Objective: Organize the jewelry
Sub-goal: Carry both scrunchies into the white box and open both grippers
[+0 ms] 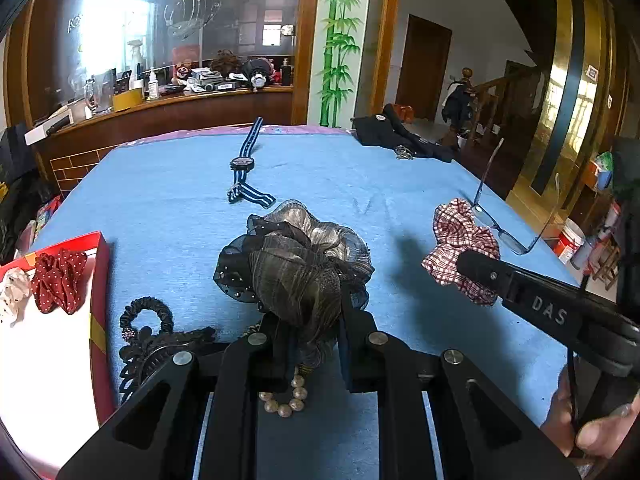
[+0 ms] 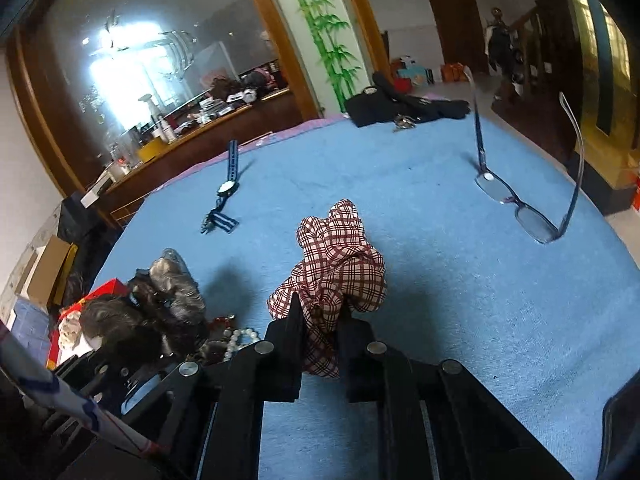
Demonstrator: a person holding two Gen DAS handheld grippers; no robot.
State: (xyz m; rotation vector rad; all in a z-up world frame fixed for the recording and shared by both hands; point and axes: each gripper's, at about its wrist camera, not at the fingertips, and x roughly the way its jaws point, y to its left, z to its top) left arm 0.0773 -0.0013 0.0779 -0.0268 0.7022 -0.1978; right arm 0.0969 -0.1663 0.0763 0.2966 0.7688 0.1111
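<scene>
While both tools are carrying cloth, I am holding two scrunchies clear of the blue cloth [image 1: 168, 200] that is covering the table. My left gripper [image 1: 316, 340] is pinching the dark scrunchie [image 1: 296, 264], a puffy ring of sheer black and grey fabric that is bunching up above the fingers. My right gripper [image 2: 320, 328] is pinching the plaid scrunchie [image 2: 340, 260], red and white checks, and it is hanging in loose folds between the pads; from the left view it is showing at the tip of the other tool [image 1: 460, 248].

Both pieces are looking light, soft and springy, so I am judging that they are squashing easily and slipping only if I am catching too thin a fold. Taking a thick gather of fabric over the elastic core seems the safest hold, and that is roughly where each tool is biting now.

The red box [image 1: 100, 280] is sitting at the left edge, just beside my left tool, and it is already holding a dotted red scrunchie [image 1: 60, 276] and a pale one [image 1: 14, 292]. I am taking that as the place these two are going.

Below my left fingers a bead bracelet [image 1: 286, 398] is lying on the cloth, and a black hair tie [image 1: 148, 316] is lying just beside the box. Further out, a striped watch [image 1: 242, 164] is lying flat, and glasses [image 2: 524, 204] are resting on their lenses with the arms pointing up. Those are stiff and more fragile, so I am expecting to take the watch by its strap and the glasses by the frame.
</scene>
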